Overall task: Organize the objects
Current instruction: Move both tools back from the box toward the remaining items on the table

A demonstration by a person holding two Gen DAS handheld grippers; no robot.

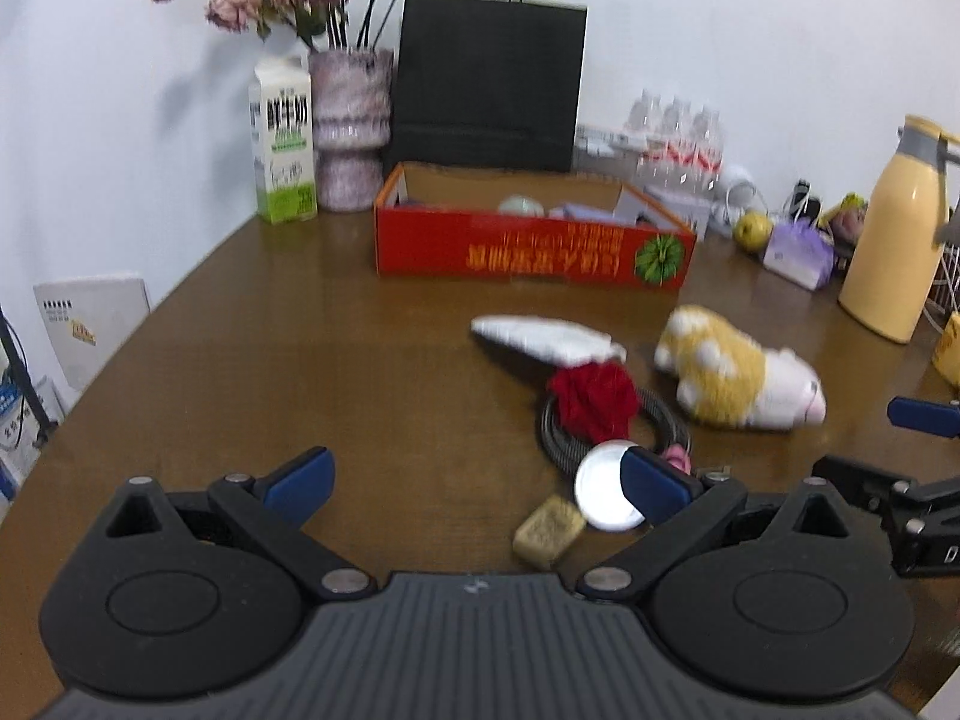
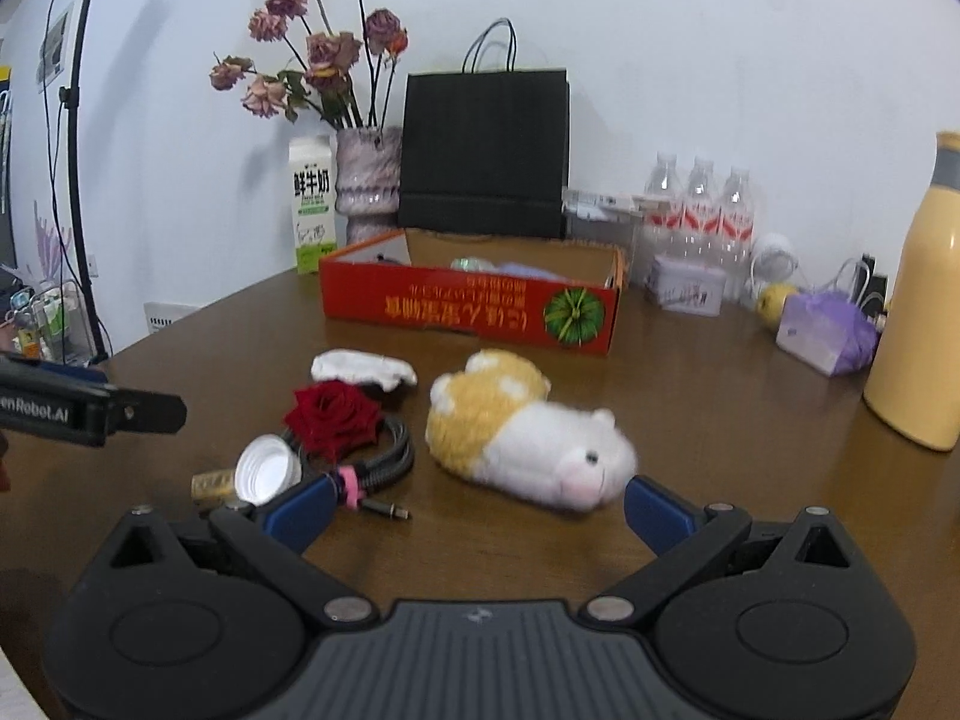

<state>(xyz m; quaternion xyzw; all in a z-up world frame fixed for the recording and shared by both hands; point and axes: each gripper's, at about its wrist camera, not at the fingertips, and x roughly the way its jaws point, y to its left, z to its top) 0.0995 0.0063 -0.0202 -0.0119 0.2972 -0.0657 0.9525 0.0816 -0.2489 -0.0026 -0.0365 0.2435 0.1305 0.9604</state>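
Observation:
A yellow and white plush hamster [image 2: 528,438] [image 1: 735,372] lies on the brown table just ahead of my right gripper [image 2: 477,510], which is open and empty. Left of it lie a red fabric rose [image 2: 333,417] [image 1: 594,399] on a coiled black cable [image 2: 384,456] [image 1: 558,432], a white cap [image 2: 264,471] [image 1: 603,495], a small tan block [image 1: 547,531] [image 2: 213,483] and a white cloth [image 2: 363,367] [image 1: 543,337]. My left gripper [image 1: 477,486] is open, with nothing in it, its right finger over the cap. A red cardboard box [image 1: 528,249] [image 2: 468,306] stands behind.
A milk carton [image 1: 282,144], a vase of dried flowers [image 1: 351,132] and a black paper bag [image 1: 489,87] line the back wall. Water bottles [image 2: 699,204], a purple pack [image 2: 831,333], a yellow-green fruit [image 1: 753,229] and a yellow thermos [image 2: 924,306] stand on the right.

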